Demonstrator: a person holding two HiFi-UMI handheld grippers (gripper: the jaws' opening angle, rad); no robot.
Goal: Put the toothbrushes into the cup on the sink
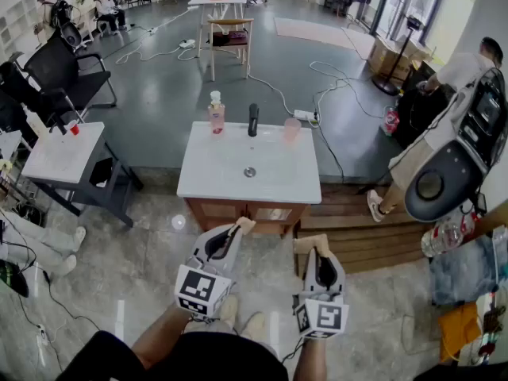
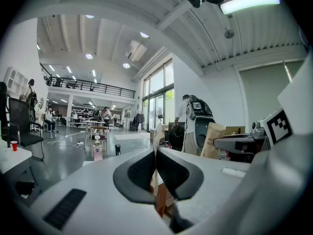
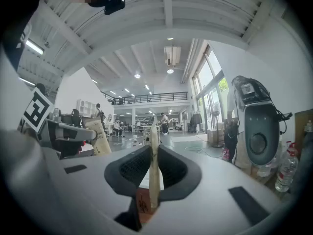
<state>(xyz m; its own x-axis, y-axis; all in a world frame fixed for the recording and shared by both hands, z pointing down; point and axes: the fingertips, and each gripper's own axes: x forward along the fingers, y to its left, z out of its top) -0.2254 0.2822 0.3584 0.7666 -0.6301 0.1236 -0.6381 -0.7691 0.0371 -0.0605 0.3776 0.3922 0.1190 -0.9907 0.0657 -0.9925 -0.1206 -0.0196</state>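
Now, right hand-held gripper [image 3: 154, 151], toothbrush [image 3: 155, 180] clamped

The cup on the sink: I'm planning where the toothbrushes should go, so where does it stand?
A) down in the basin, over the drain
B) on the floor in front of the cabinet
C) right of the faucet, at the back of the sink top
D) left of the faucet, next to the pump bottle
C: the head view shows the cup at the back of the sink top, right of the black faucet; the pump bottle stands on the faucet's left.

Sink [image 1: 222, 173]: white, glossy, smooth.
Cabinet [image 1: 230, 210]: wood, satin.
Cup [image 1: 291, 130]: translucent pink plastic.
Floor [image 1: 159, 86]: grey, polished, reflective.
Toothbrush [image 3: 154, 165]: pale, matt, wood-like.
Right gripper [image 3: 154, 151] pads [image 3: 132, 169]: black, ribbed, matt.
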